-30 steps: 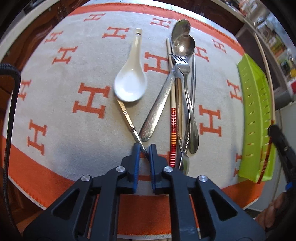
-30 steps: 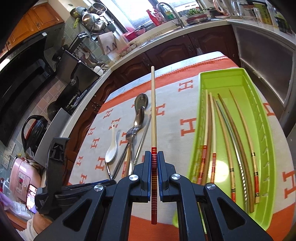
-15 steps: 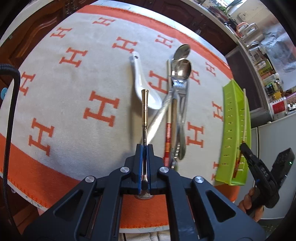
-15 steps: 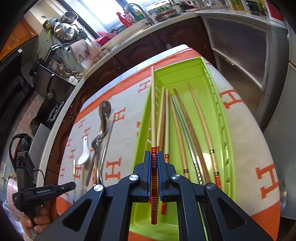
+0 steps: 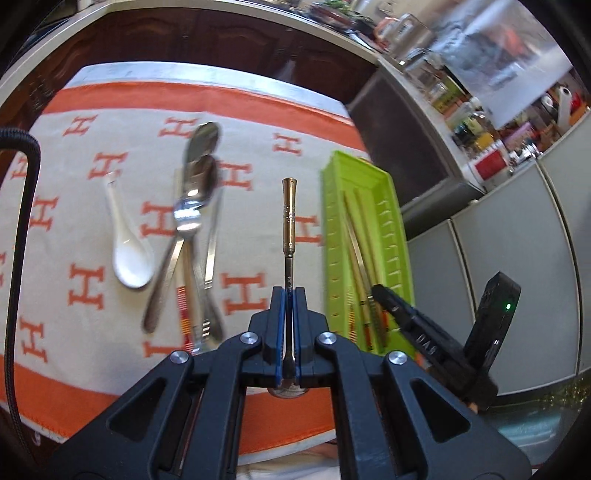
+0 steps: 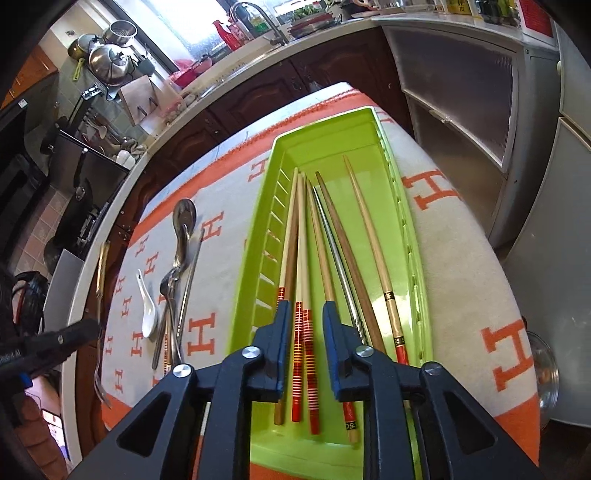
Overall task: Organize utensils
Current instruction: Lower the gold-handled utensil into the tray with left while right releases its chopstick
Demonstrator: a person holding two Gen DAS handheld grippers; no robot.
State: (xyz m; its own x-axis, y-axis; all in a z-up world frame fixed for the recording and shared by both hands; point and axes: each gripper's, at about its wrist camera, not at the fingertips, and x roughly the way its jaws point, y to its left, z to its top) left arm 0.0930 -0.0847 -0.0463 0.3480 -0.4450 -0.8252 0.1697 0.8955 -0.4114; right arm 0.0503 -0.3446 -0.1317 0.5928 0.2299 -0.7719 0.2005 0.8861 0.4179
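My left gripper [image 5: 289, 295] is shut on a thin metal fork with a gold handle [image 5: 288, 218], held above the cloth with the handle pointing away. It shows in the right wrist view [image 6: 99, 295] at the left edge, tines down. My right gripper [image 6: 304, 314] is open over the near end of the green tray [image 6: 406, 229], with red-banded chopsticks [image 6: 303, 332] lying in the tray between its fingers. Several chopsticks lie lengthwise in the tray. A white ceramic spoon [image 5: 127, 254] and a pile of metal spoons and cutlery [image 5: 192, 221] lie on the cloth.
The table carries a white cloth with orange H marks and an orange border [image 5: 88, 284]. The green tray [image 5: 388, 206] sits at the right side. A kitchen counter with a sink [image 6: 258, 33] and grey cabinets [image 6: 461, 92] stand beyond the table.
My right gripper carried the red-banded chopstick over the tray and opened, leaving it in the tray. My left gripper closed on the gold-handled fork, lifted it and swung right toward the tray.
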